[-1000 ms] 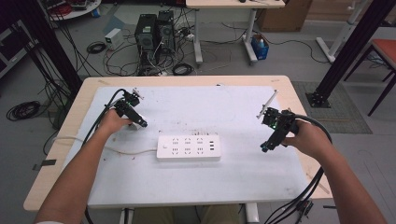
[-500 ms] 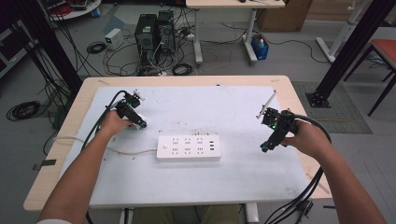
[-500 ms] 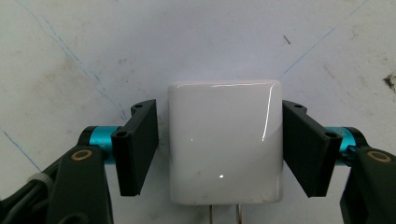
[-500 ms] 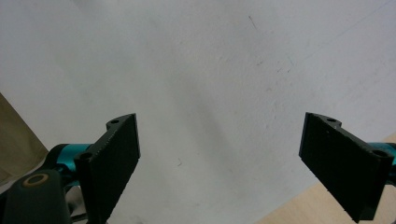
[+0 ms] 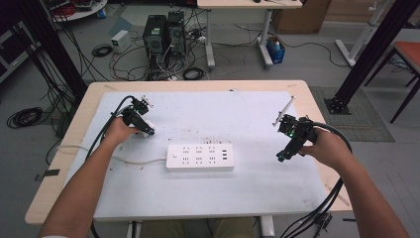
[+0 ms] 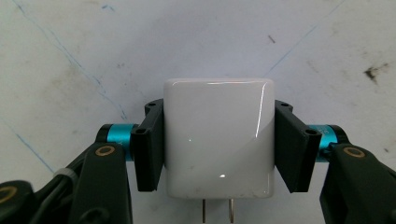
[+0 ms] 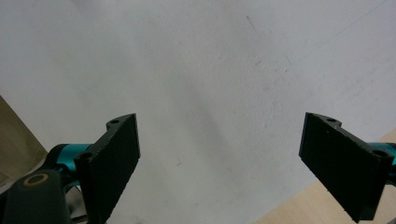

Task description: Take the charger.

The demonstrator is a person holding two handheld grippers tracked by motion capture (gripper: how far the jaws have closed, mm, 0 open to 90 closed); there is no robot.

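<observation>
Charger [image 6: 218, 137] was pinched in the left gripper [image 6: 219, 144], whose jaws had just closed; right gripper [image 7: 219, 158] jaws stood spread. Next: lifting toward the power strip [image 5: 199, 156].

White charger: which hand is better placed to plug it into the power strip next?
Left, probably. The left gripper is shut on the white charger, prongs showing, near the power strip. The right gripper is open, holding nothing.
</observation>
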